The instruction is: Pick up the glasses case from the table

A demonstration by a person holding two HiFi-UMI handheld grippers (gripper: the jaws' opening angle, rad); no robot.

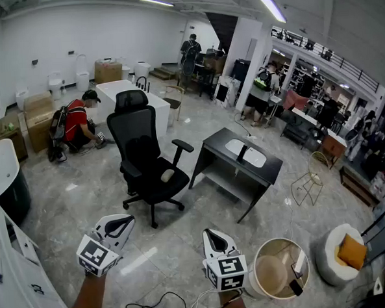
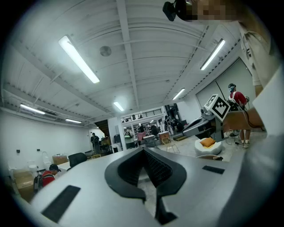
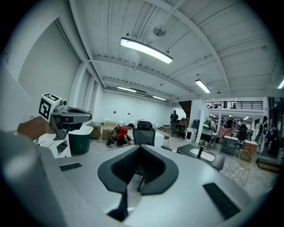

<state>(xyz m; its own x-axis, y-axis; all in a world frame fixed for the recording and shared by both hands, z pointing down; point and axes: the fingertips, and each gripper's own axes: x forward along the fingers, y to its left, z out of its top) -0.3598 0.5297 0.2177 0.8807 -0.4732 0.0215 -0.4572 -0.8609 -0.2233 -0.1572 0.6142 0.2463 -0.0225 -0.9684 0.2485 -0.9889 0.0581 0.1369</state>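
Head view: left gripper (image 1: 123,223) and right gripper (image 1: 211,235) hung low at 6–7 o'clock, fingers pressed together and empty, likely just in transit. What looked like the glasses case (image 1: 243,155) lay on the worktop (image 1: 272,168), 1 o'clock of the right gripper, well apart.

We see a black chair (image 1: 144,161), a black desk (image 1: 218,142), a grey marbled floor (image 1: 85,202), an orange cushion (image 1: 351,251), and black-and-white square markers (image 1: 94,255) on the white left gripper (image 1: 121,221) and right gripper (image 1: 213,236).

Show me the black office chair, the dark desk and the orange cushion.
black office chair (image 1: 134,137), head view, on its backrest.
dark desk (image 1: 216,142), head view, on the bare left end of its top.
orange cushion (image 1: 350,251), head view, on its middle.
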